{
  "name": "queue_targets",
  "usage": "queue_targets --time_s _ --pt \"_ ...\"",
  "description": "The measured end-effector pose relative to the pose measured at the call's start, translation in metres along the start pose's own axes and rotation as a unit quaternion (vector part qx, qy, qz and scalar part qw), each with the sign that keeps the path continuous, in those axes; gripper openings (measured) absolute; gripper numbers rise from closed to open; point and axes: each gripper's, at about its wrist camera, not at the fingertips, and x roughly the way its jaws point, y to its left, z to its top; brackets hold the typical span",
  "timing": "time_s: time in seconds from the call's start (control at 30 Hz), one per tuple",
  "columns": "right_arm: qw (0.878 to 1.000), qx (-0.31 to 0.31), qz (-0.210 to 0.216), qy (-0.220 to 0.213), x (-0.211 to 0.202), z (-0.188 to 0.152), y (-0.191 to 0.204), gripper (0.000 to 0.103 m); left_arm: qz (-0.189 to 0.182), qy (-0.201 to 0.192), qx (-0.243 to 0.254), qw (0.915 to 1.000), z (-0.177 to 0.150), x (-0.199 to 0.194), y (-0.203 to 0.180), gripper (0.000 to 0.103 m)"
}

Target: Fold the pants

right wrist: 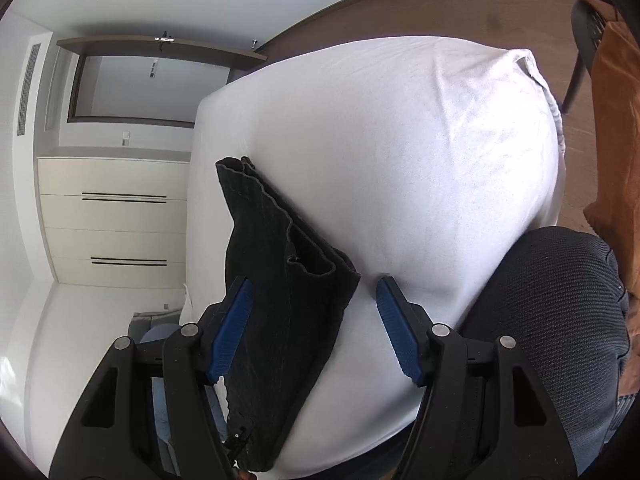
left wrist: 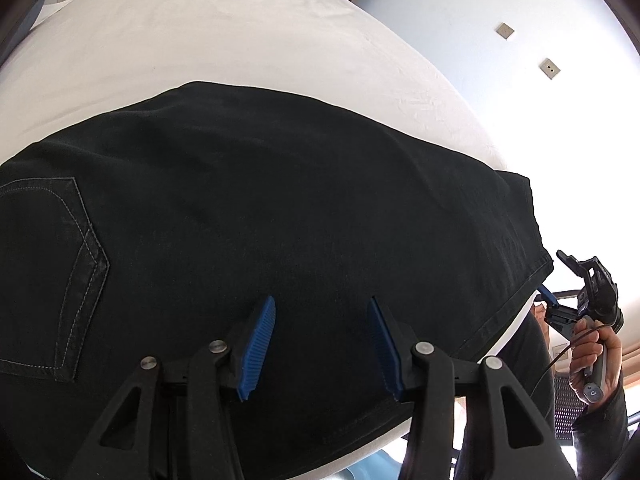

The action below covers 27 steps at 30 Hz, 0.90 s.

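The black pants (left wrist: 280, 208) lie spread flat on a white-sheeted bed (left wrist: 200, 40), a stitched back pocket (left wrist: 52, 276) at the left. The left gripper (left wrist: 322, 344) hovers over them, fingers apart; the right gripper (right wrist: 314, 328) is spread too, at the hem end. Beyond stand cream drawers (right wrist: 116, 220), pale walls and a wood floor (right wrist: 440, 12).

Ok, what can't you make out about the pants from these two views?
- Black denim pants, left wrist view: waist end cut off by the left edge.
- Right wrist view: lower pants end hidden behind the right gripper.
- Left gripper: hides fabric beneath it.
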Motion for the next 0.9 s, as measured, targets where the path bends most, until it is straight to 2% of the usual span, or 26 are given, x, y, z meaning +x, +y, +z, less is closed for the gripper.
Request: queue_targets --time_s 0.1,0.27,0.43,0.57,0.63,0.77,0.9 --pt "0.999 0.021 0.029 -0.003 0.002 -0.002 -0.006 0.062 0.003 0.000 0.001 1.0000 -0.001 0.000 0.001 0.051" --pt "0.998 0.042 0.050 -0.014 0.007 -0.004 -0.010 0.061 0.001 0.000 -0.004 1.0000 -0.001 0.004 -0.002 0.050" --pt "0.995 0.055 0.079 -0.027 0.026 -0.002 -0.007 0.052 0.014 0.006 0.003 0.9999 -0.001 0.007 -0.004 0.050" --pt "0.992 0.075 0.098 -0.030 0.044 -0.001 -0.012 0.035 0.022 0.010 0.006 0.9997 -0.001 0.009 -0.006 0.050" --pt "0.992 0.073 0.094 -0.030 0.052 -0.001 -0.010 0.030 0.026 0.013 0.008 0.9996 0.000 0.010 -0.007 0.050" --pt "0.995 0.058 0.074 -0.029 0.063 -0.001 -0.005 0.012 0.034 0.014 0.013 0.9992 0.000 0.011 -0.010 0.050" --pt "0.998 0.029 0.043 -0.041 0.064 -0.007 0.006 0.010 0.036 0.014 0.013 0.9992 0.000 0.012 -0.010 0.050"
